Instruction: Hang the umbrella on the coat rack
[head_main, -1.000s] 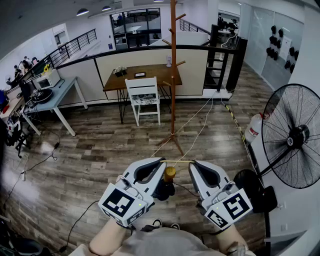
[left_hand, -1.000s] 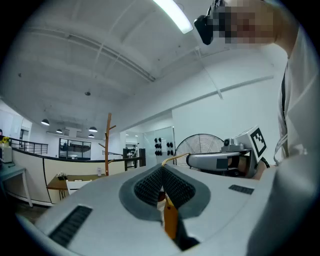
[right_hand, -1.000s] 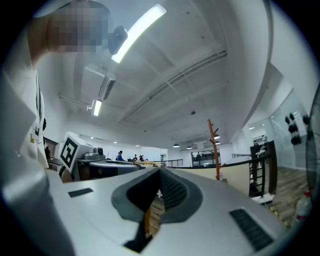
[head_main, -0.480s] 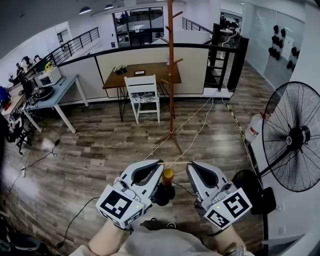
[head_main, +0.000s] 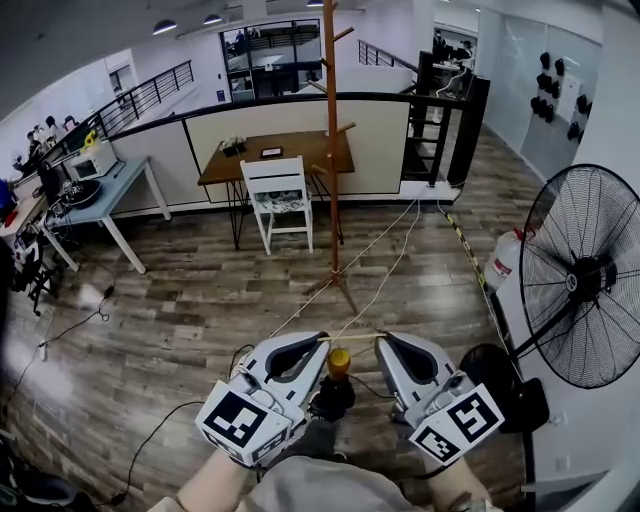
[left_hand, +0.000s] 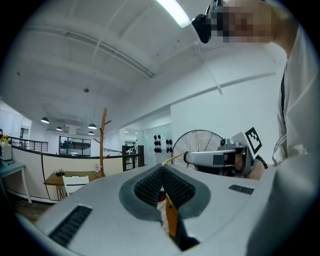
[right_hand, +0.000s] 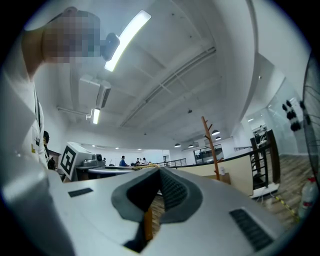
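The wooden coat rack (head_main: 332, 150) stands on the floor ahead, beside a table; it also shows far off as the coat rack (left_hand: 103, 142) and the coat rack (right_hand: 208, 145). A thin tan strap (head_main: 350, 338) is stretched level between my two grippers. Under it hangs the umbrella, with a yellow knob handle (head_main: 339, 362) and a black folded body (head_main: 332, 397). My left gripper (head_main: 322, 341) is shut on the strap's left end, my right gripper (head_main: 379, 340) on its right end. In the left gripper view the strap (left_hand: 173, 158) runs from my shut left gripper (left_hand: 162, 168) toward the right one.
A large standing fan (head_main: 585, 280) is close on the right. A white chair (head_main: 279, 195) and a wooden table (head_main: 270, 152) stand left of the rack. Cables (head_main: 385, 270) run across the wood floor past its foot. A grey desk (head_main: 95, 190) is far left.
Both grippers keep their hold on the strap and sit slightly lower in the head view. The coat rack has drifted a little to the left in that view.
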